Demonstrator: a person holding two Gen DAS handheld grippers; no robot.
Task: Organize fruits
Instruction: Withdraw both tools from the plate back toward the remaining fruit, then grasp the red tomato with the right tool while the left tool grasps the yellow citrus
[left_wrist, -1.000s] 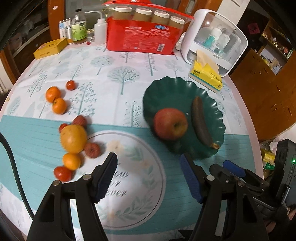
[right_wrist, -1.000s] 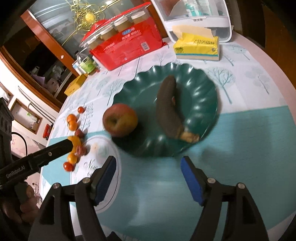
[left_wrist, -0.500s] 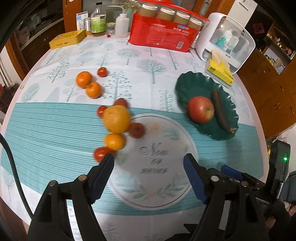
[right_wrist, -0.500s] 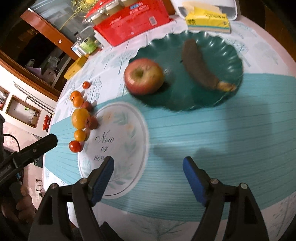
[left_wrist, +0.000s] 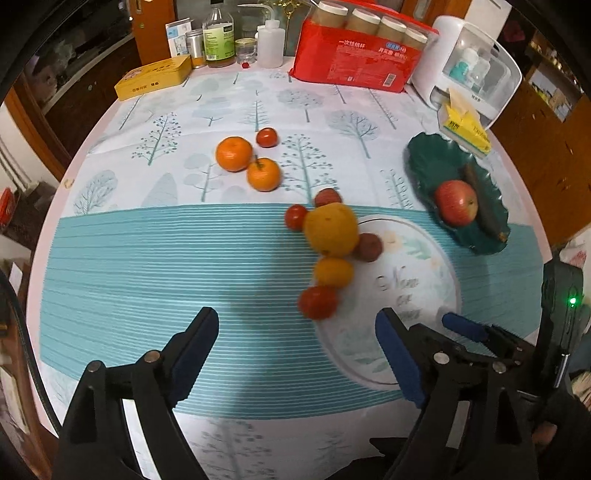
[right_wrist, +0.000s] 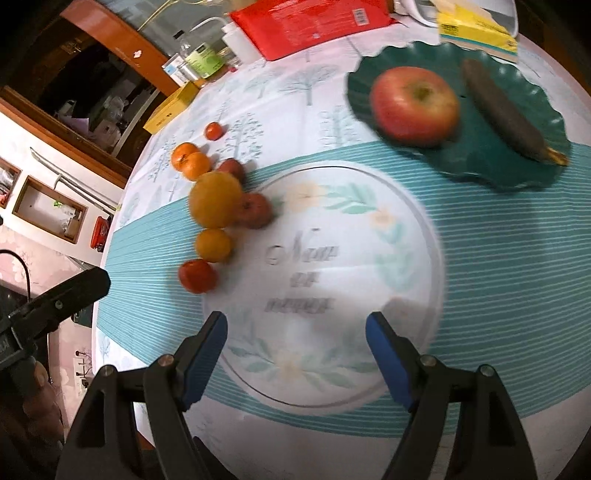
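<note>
A green scalloped plate (left_wrist: 424, 158) (right_wrist: 517, 173) on the right of the table holds a red apple (left_wrist: 456, 202) (right_wrist: 415, 105) and a dark banana (left_wrist: 484, 206) (right_wrist: 502, 112). Loose fruit lies left of centre: a big yellow-orange fruit (left_wrist: 331, 229) (right_wrist: 215, 199), small oranges (left_wrist: 233, 153), small red fruits (left_wrist: 318, 302) (right_wrist: 197, 275). My left gripper (left_wrist: 297, 332) hovers over the teal stripes, jaws opening, nothing between them. My right gripper (right_wrist: 295, 326) is open and empty over the printed white circle (right_wrist: 325, 280). The right gripper's tip (left_wrist: 463, 326) shows in the left wrist view.
Along the table's far edge stand a red pack of cups (left_wrist: 358, 59), bottles and jars (left_wrist: 218, 35), a yellow tin (left_wrist: 153, 77), a white dispenser (left_wrist: 476, 66) and a yellow tissue pack (left_wrist: 467, 129). A hand (right_wrist: 40, 398) holds the left gripper at the table's left edge.
Both grippers have swept left from the green plate toward the loose fruit. The plate has slid to the right of each view. The left jaws have spread wider.
</note>
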